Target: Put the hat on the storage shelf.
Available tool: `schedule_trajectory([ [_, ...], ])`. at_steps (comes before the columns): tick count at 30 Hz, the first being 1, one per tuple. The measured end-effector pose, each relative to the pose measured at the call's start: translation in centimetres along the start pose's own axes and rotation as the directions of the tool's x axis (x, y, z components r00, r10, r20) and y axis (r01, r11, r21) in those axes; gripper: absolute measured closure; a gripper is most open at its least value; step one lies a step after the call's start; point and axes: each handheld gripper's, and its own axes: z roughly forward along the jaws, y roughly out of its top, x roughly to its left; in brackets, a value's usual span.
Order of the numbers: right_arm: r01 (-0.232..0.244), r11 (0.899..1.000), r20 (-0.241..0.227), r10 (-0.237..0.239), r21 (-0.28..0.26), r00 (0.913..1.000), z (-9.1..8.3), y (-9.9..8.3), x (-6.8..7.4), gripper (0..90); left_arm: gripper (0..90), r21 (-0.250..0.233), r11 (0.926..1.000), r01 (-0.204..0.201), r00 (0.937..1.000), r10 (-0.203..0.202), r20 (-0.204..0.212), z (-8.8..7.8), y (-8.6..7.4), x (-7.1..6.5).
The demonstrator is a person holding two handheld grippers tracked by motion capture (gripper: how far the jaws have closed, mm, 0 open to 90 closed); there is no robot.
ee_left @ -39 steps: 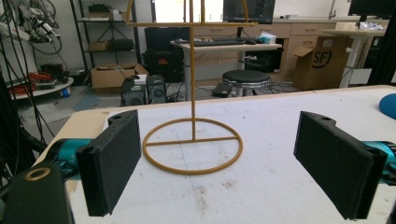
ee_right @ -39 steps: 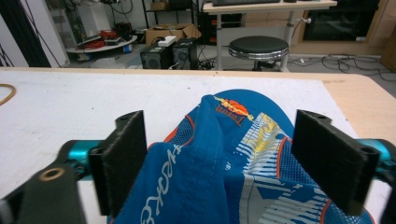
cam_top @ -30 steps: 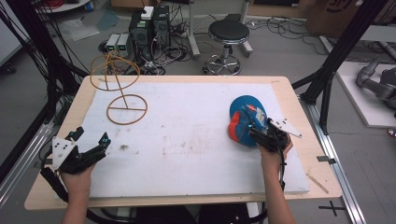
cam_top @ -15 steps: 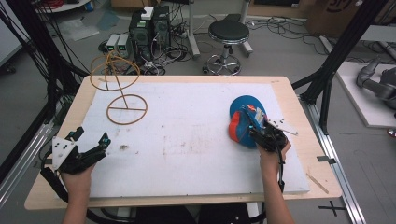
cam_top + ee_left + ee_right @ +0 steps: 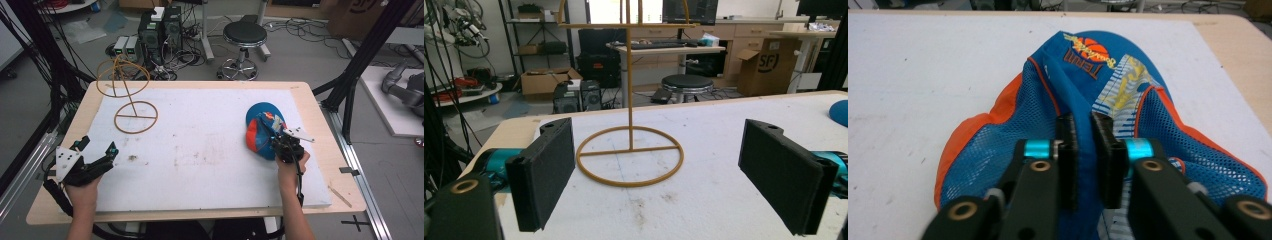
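Note:
A blue and orange mesh cap [image 5: 260,131] lies on the right side of the white board [image 5: 200,150]. My right gripper [image 5: 281,143] stands at its near edge. In the right gripper view the cap [image 5: 1088,75] has a fold of blue fabric pinched between the two pads; the right gripper [image 5: 1083,125] has just been closing and is now shut on that fold. My left gripper [image 5: 98,146] rests low at the board's left edge, wide open and holding nothing. Ahead of the left gripper [image 5: 659,135] stands a gold wire stand [image 5: 630,100].
The wire stand [image 5: 135,116] sits at the board's far left corner, its ring base flat and a hoop on top. Bare wooden table rim [image 5: 325,150] runs to the right of the cap. A stool [image 5: 244,35] and computer boxes [image 5: 160,25] stand on the floor beyond.
The right gripper's jaws have come together on the cap's near edge, bunching the fabric. The left hand and the wire stand have stayed where they were.

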Motion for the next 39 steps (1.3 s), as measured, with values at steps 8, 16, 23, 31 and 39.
schedule_trajectory([
  [8, 0.030, 0.998, 0.017, -0.029, -0.062, 0.9994, -0.7, 0.3, 0.0, 89.0, 15.5, 0.000, 1.0000, 0.000, 1.0000, 0.000, -0.001, 0.0, 0.0, 0.0],
  [16, -0.015, 0.992, -0.006, 0.014, -0.123, 0.9999, -1.5, 0.7, -0.3, 89.0, 15.5, -0.001, 1.0000, 0.000, 1.0000, 0.000, -0.001, 0.0, 0.0, 0.0],
  [23, -0.029, 0.985, -0.029, 0.024, -0.172, 0.9993, -2.3, 1.6, -0.4, 88.9, 15.5, 0.000, 1.0000, -0.002, 1.0000, 0.002, -0.001, 0.0, 0.0, 0.0],
  [31, -0.017, 0.976, -0.051, 0.006, -0.217, 0.9987, -3.2, 3.5, 0.2, 88.9, 15.5, 0.003, 1.0000, -0.003, 1.0000, 0.003, 0.000, 0.0, 0.0, 0.0],
  [39, -0.029, 0.964, -0.054, 0.015, -0.266, 0.9984, -4.1, 5.3, 0.3, 88.7, 15.5, 0.003, 1.0000, -0.006, 1.0000, 0.006, 0.000, 0.1, 0.0, -0.1],
])
